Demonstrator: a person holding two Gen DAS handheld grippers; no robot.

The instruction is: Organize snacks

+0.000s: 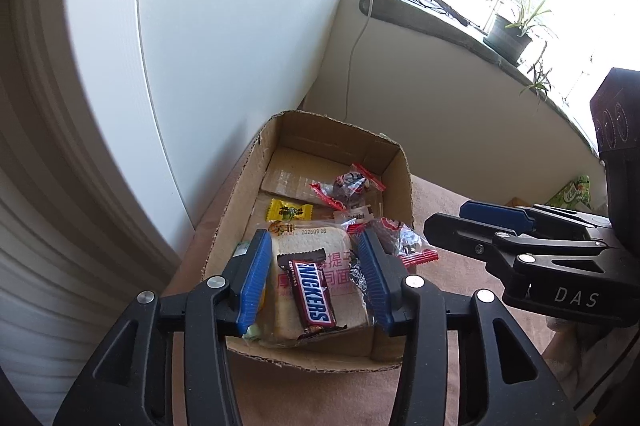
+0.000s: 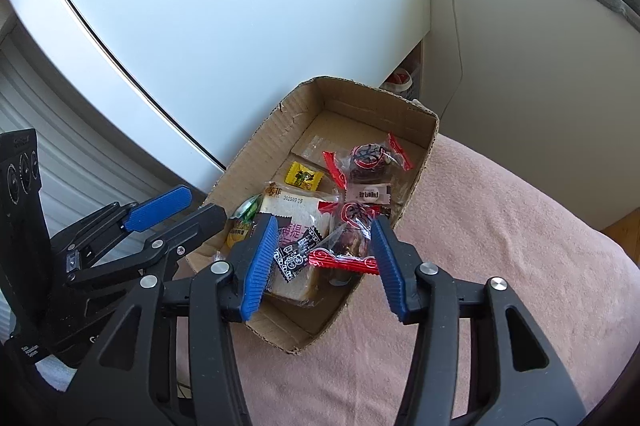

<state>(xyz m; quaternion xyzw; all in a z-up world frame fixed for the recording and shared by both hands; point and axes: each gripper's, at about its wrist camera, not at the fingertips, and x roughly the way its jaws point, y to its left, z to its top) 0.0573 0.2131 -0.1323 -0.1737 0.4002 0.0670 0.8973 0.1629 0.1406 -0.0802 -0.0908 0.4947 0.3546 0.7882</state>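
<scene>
A white cabinet wall (image 1: 224, 26) rises behind everything, and a windowsill (image 1: 452, 22) with a potted plant (image 1: 510, 34) runs along the far right in the left wrist view. Below them a pink cloth surface (image 2: 500, 246) spreads out, and an open cardboard box (image 2: 424, 150) sits on it with one long side near the white cabinet wall. Inside the box lies a packaged slice of bread (image 1: 316, 254) at the near end, with a Snickers bar (image 1: 312, 296) resting on top of it. Farther in are clear wrappers with red crimped ends holding dark sweets (image 2: 366, 156), a small pale packet (image 2: 368, 195) between them, and a yellow candy packet (image 1: 289, 212) on the box floor. A black patterned sachet (image 2: 298, 254) lies on the bread. The left gripper (image 1: 314, 282) hovers over the near end of the box, jaws spread wide to either side of the Snickers bar and holding nothing. The right gripper (image 2: 326, 262) hangs above the box's near right edge, jaws likewise wide apart and empty, with a red-ended wrapper (image 2: 346, 262) seen between them.
</scene>
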